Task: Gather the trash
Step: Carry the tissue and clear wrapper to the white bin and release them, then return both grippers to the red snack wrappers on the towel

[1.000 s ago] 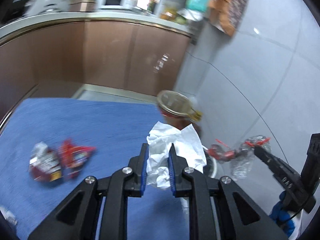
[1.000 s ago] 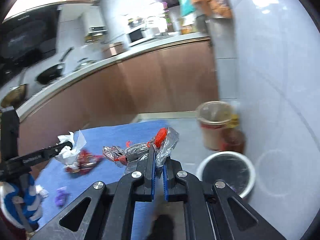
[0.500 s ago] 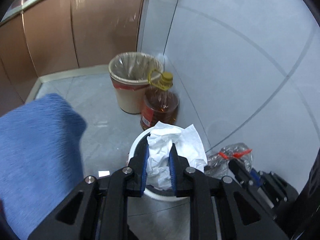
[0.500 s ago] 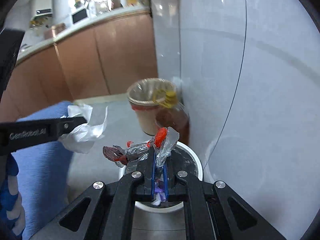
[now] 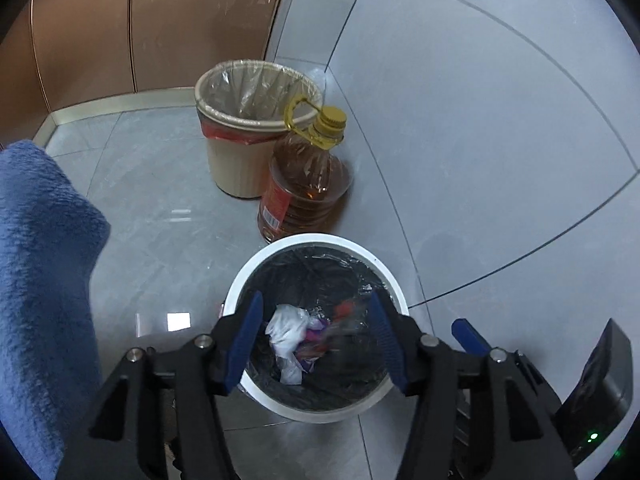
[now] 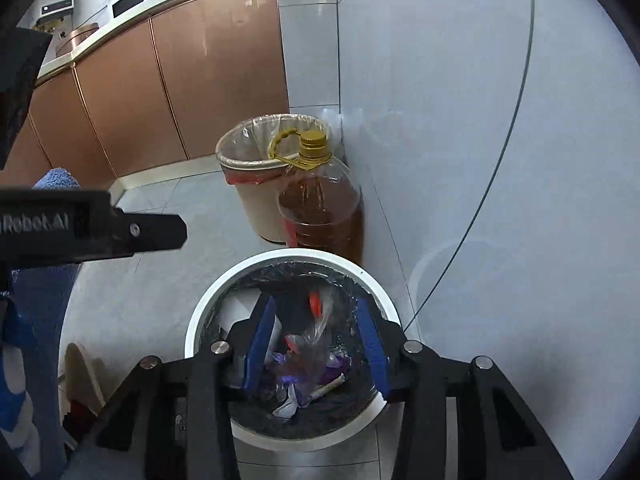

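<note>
Two bins (image 5: 320, 242) (image 5: 256, 116), one oil bottle (image 5: 304, 184)

Open left tool (image 5: 316, 338) above white bin (image 5: 256, 264)

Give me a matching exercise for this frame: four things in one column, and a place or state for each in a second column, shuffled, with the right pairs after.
Things
1. white tissue
2. oil bottle
3. beige bin
4. left gripper

Places or states
A. lined with a clear bag, by the brown cabinets
B. open, above the white bin
C. lying inside the white bin on the black liner
D. standing on the floor between the two bins, yellow cap on

Pairs: 1-C, 2-D, 3-A, 4-B
</note>
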{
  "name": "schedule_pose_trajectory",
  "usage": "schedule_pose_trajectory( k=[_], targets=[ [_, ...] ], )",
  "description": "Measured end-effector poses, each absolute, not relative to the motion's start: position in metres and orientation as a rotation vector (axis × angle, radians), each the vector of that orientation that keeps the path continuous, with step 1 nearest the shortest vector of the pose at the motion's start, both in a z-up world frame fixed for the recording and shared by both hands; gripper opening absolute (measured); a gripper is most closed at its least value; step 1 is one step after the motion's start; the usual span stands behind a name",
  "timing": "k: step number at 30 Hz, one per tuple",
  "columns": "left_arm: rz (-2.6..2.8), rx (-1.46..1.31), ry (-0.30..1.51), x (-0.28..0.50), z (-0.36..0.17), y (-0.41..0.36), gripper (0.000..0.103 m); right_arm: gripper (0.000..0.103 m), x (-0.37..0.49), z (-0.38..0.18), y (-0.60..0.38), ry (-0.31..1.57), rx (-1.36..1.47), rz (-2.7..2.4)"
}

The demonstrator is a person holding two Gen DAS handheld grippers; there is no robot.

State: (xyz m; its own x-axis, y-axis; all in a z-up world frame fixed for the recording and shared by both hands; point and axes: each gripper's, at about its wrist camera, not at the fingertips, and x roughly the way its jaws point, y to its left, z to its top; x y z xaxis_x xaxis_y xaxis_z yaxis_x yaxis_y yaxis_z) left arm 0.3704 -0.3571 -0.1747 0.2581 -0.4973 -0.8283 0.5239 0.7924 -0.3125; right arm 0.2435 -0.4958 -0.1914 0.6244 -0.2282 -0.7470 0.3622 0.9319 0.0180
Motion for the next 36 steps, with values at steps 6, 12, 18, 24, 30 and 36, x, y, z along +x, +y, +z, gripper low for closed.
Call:
schedule_pose_trajectory(
  k=[6, 12, 18, 24, 30, 36],
  targets=[
    [-0.678, 0.027, 1.012, 0.352, -0.137, -0.326, 0.054, 0.042, 0.227, -0.172, -0.482, 0.805, 0.155, -0.333],
    [-0.619, 0.019, 0.887, 0.327, -0.091, -0.287, 0.054, 0.049, 0.201, -0.132, -0.462, 0.738, 0.136, -0.329],
    [-0.579, 0.000, 0.755, 0.290, -0.045, -0.239, 0.054, 0.057, 0.174, -0.079, -0.438, 0.644, 0.109, -0.328],
    [-0.551, 0.039, 0.652, 0.245, -0.009, -0.192, 0.054, 0.066, 0.146, -0.027, -0.402, 0.543, 0.070, -0.294],
    [-0.494, 0.009, 0.630, 0.219, 0.013, -0.136, 0.054, 0.075, 0.115, 0.018, -0.356, 0.446, 0.019, -0.231],
    [-0.422, -0.056, 0.572, 0.191, 0.033, -0.070, 0.054, 0.082, 0.087, 0.050, -0.316, 0.370, -0.034, -0.171]
  ],
)
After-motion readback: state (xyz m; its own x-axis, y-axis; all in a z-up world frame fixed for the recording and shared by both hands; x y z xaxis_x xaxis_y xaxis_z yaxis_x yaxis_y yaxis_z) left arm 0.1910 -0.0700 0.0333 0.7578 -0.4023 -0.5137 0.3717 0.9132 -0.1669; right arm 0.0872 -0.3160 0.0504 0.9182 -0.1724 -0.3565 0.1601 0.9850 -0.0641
